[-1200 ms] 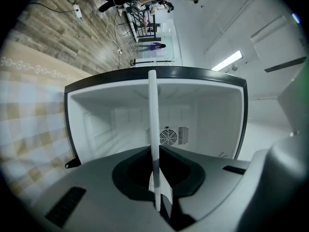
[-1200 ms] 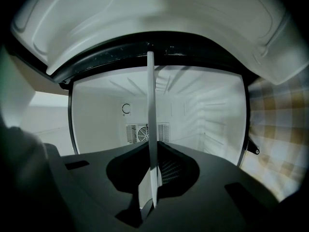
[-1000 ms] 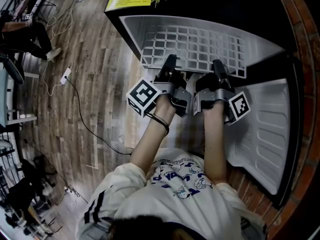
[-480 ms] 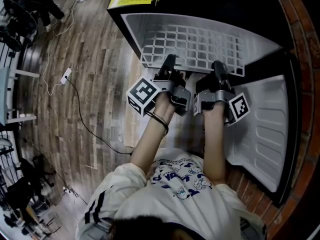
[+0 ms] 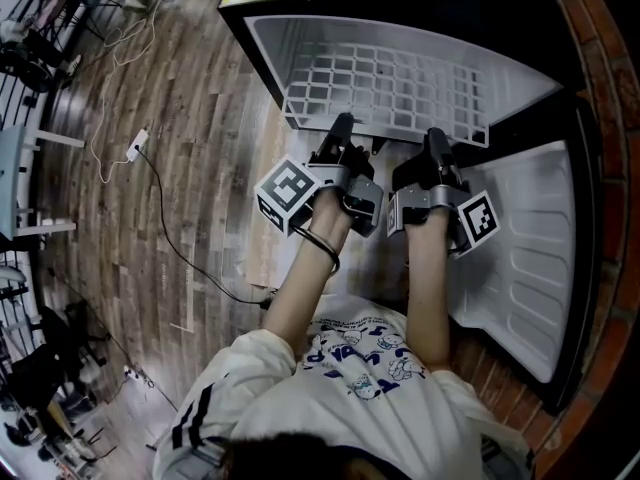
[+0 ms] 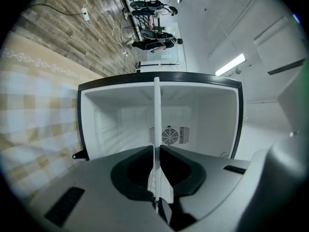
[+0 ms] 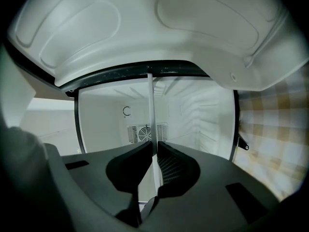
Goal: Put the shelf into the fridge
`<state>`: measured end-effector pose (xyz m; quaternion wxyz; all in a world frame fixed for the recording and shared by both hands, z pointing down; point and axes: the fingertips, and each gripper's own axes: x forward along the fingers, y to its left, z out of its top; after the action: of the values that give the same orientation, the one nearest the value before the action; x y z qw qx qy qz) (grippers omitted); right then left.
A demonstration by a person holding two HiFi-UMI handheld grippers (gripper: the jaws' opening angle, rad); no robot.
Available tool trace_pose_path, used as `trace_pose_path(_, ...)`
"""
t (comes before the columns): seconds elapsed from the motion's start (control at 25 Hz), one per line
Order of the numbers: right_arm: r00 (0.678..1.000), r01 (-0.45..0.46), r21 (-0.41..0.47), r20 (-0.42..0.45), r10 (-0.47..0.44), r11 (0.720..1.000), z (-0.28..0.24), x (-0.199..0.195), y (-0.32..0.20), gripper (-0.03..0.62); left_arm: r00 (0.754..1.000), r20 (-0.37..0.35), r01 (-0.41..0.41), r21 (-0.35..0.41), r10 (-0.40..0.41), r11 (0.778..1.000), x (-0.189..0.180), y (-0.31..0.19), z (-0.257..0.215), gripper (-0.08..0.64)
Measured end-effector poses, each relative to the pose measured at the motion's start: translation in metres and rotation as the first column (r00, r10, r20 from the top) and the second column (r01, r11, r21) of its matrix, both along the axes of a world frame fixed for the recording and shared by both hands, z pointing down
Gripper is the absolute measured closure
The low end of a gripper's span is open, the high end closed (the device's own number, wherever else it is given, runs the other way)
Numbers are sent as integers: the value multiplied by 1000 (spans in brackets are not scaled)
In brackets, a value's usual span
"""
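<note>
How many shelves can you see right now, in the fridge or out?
1. The white grid shelf, clamped at its near edge by the left gripper and right gripper, reaching into the open fridge. The gripper views show no other inside, though corners are hidden.

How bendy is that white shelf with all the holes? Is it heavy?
Probably stiff: the shelf looks straight edge-on, though gripped just at its near edge. Likely light, being mostly open grid. It might tip if the left gripper or right gripper let go.

The right gripper pinched the white shelf, seen edge-on, between its jaws, facing the open fridge and its rear fan vent.
</note>
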<state>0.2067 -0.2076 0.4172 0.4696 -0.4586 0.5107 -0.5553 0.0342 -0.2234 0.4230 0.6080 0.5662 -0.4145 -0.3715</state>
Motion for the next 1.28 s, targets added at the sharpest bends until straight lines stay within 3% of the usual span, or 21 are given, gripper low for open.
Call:
trace_pose_path(0.48,1000,5,-17,-18,-5,1000,0,-2,-1,545,996,38,78,3,-78,997,-2,1,-2,520)
trace_pose_path(1.28,998,-18,-10,-59,17,1000,-1,-1,-2,545,999,27,34,13,-34,999,-1,-2,-2,523)
